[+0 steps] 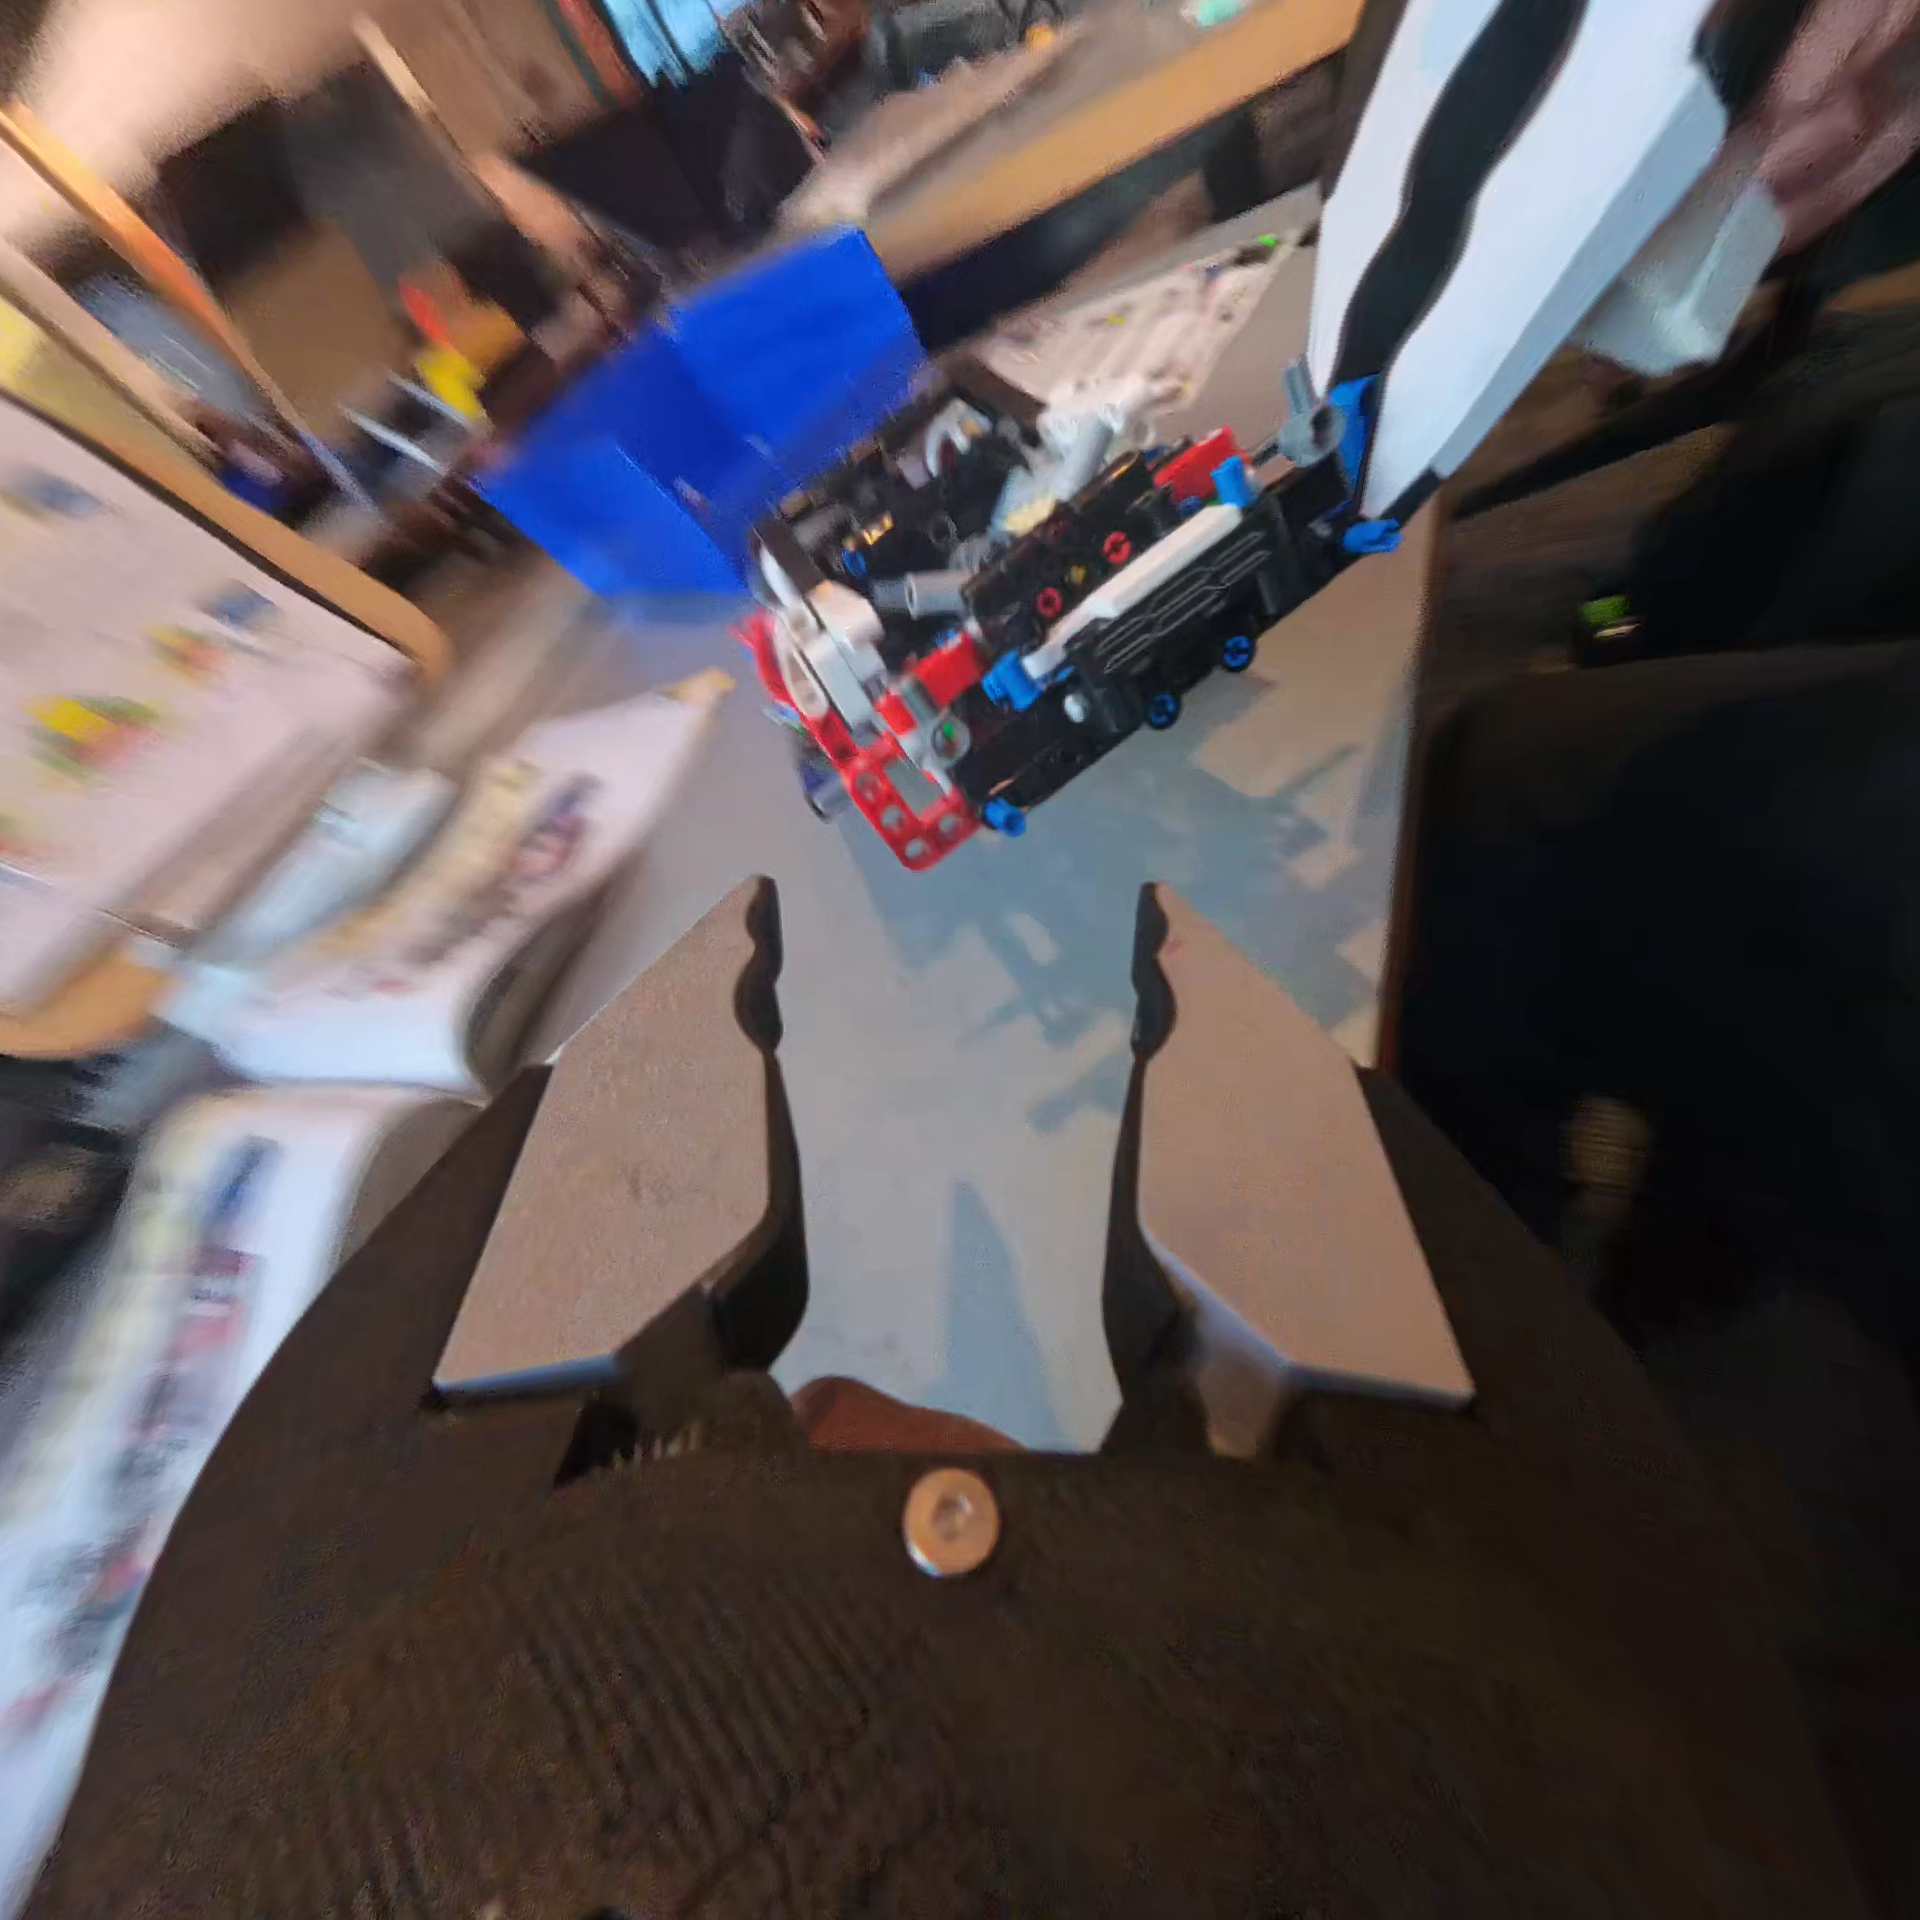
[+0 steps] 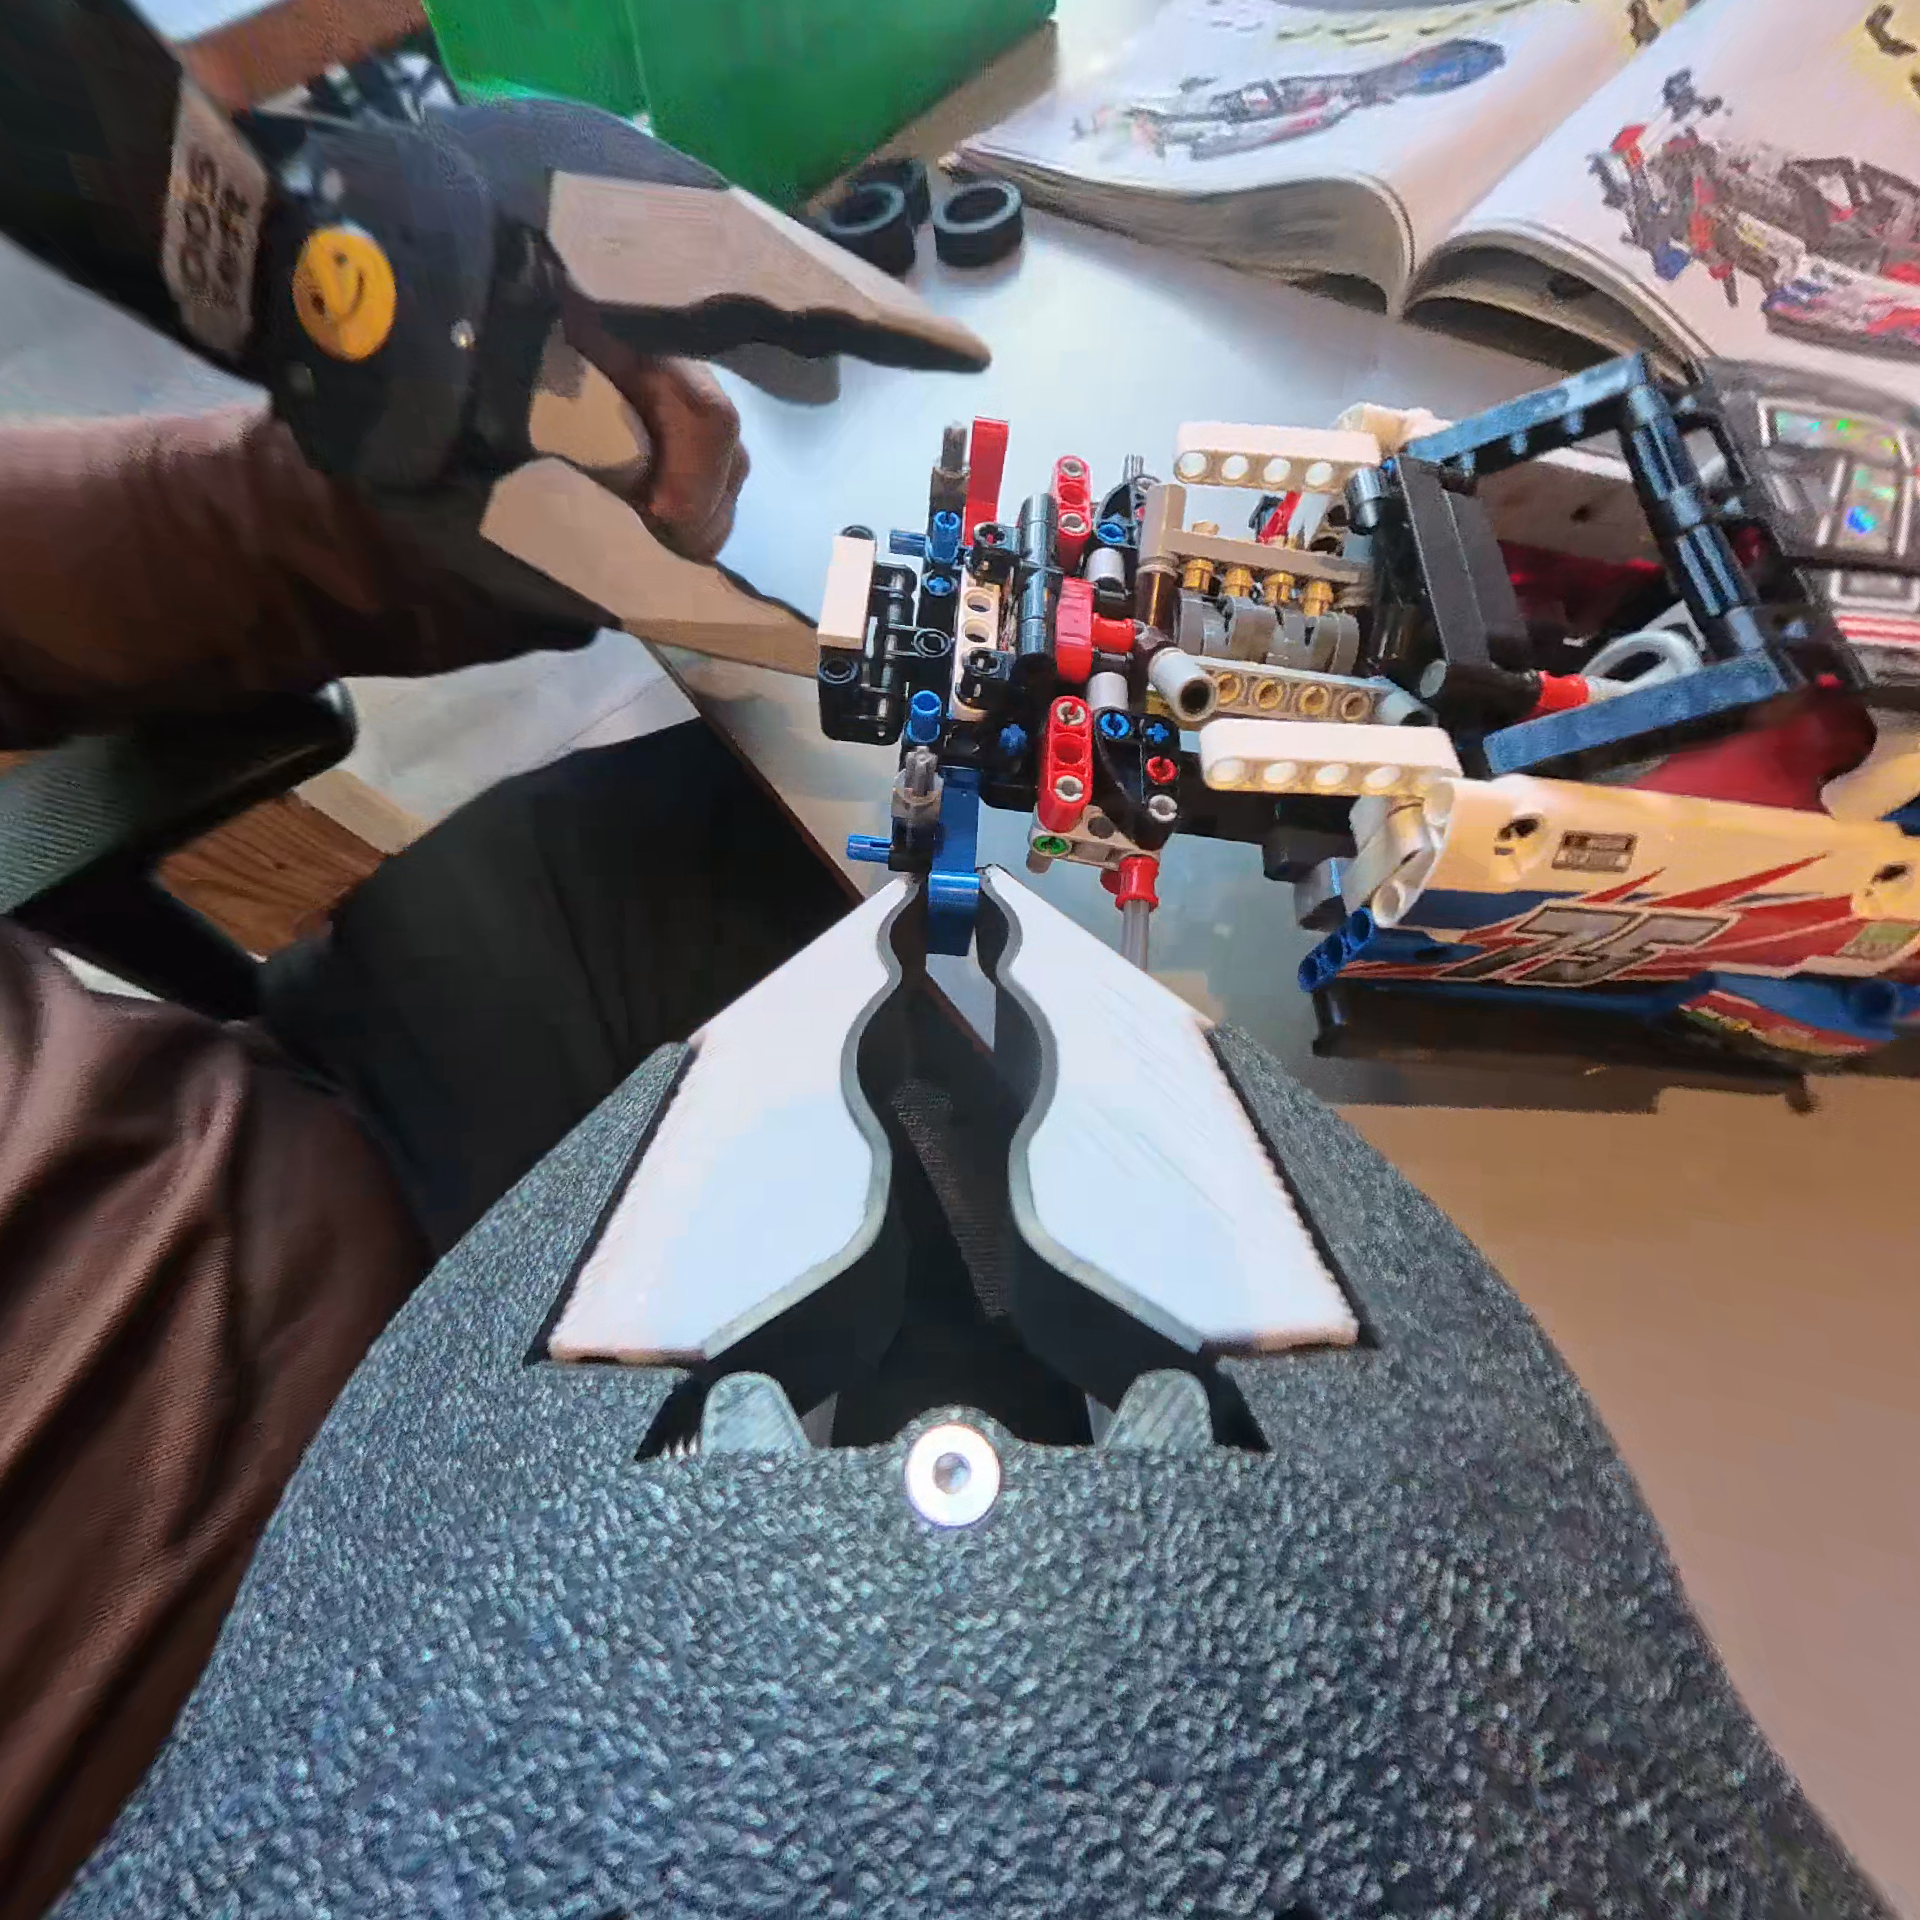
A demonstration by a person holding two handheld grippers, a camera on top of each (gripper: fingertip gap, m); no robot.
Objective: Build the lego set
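A partly built lego race car (image 2: pixel 1299 665) of black, red, white and blue pieces lies on the grey table. My right gripper (image 2: pixel 951 883) is shut on a blue beam (image 2: pixel 951 899) that sticks out of the car's front end. In the left wrist view the car (image 1: pixel 1039 623) is ahead and slightly right, with the right gripper's white fingers (image 1: pixel 1455 312) at its far end. My left gripper (image 1: pixel 956 894) is open and empty, short of the car. It also shows in the right wrist view (image 2: pixel 904 499), jaws spread, left of the car's front.
An open instruction booklet (image 2: pixel 1403 156) lies behind the car. Black tyres (image 2: pixel 914 218) sit by a green bin (image 2: pixel 748 73). A blue bin (image 1: pixel 707 436) stands behind the car in the left wrist view, with blurred paper sheets (image 1: pixel 468 862) to the left. A brown sleeve (image 2: pixel 156 1143) is at left.
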